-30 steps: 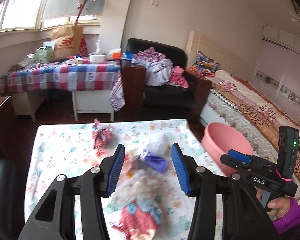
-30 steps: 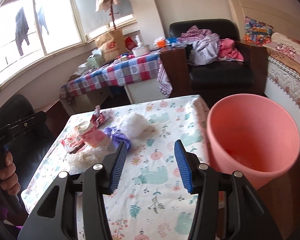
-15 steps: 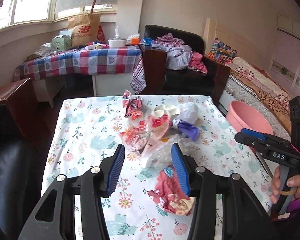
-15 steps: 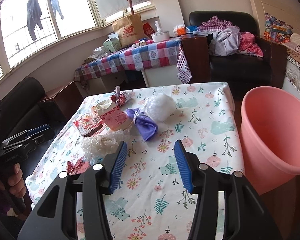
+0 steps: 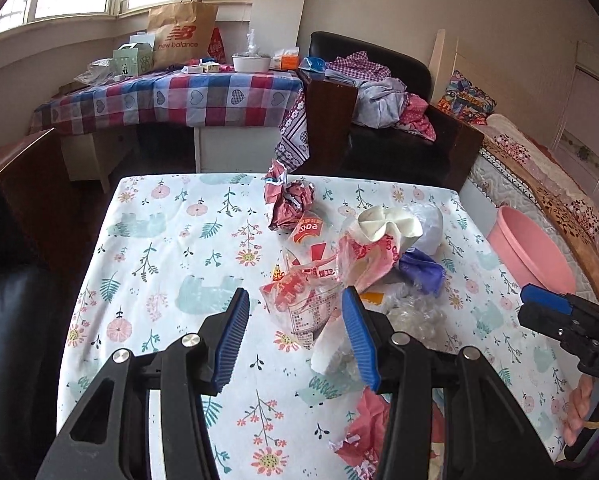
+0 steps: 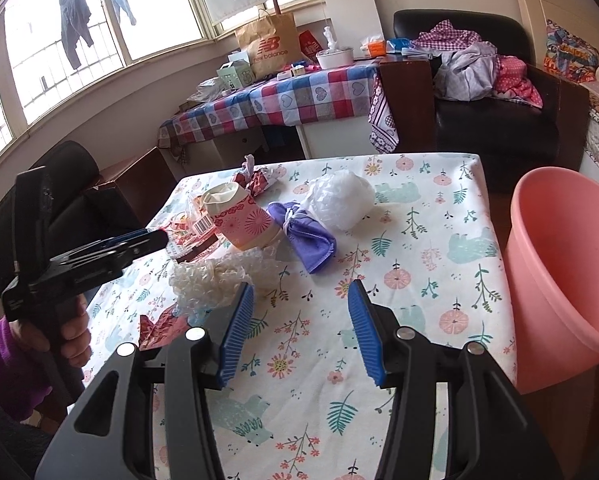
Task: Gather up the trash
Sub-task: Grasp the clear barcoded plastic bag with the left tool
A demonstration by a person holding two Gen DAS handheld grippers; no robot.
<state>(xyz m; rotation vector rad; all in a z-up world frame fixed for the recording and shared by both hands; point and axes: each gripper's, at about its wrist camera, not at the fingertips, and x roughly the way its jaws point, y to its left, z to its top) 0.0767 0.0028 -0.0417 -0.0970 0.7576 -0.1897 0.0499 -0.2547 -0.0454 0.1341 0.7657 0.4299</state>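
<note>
Trash lies in a heap on the floral-cloth table point(image 5: 159, 240): a clear printed plastic bag point(image 5: 303, 304), a crumpled red wrapper point(image 5: 289, 204), a pink paper cup point(image 6: 245, 222), a purple cloth bundle point(image 6: 305, 236), a white plastic ball point(image 6: 341, 198), bubble wrap point(image 6: 211, 280) and red paper point(image 5: 369, 436). My left gripper point(image 5: 295, 336) is open, its fingers just short of the printed bag. My right gripper point(image 6: 301, 332) is open and empty over bare cloth, near the bubble wrap. A pink bin point(image 6: 563, 264) stands at the table's right side.
A plaid-covered table point(image 5: 171, 96) with a paper bag and boxes stands behind. A black armchair point(image 5: 399, 120) holds clothes. A bed point(image 5: 547, 168) lies at the right. A dark chair point(image 6: 59, 184) stands at the table's left.
Both grippers have drawn back and swung left over the table. The left now faces the printed bag and cup; the right looks over the table with the bin at its right edge.
</note>
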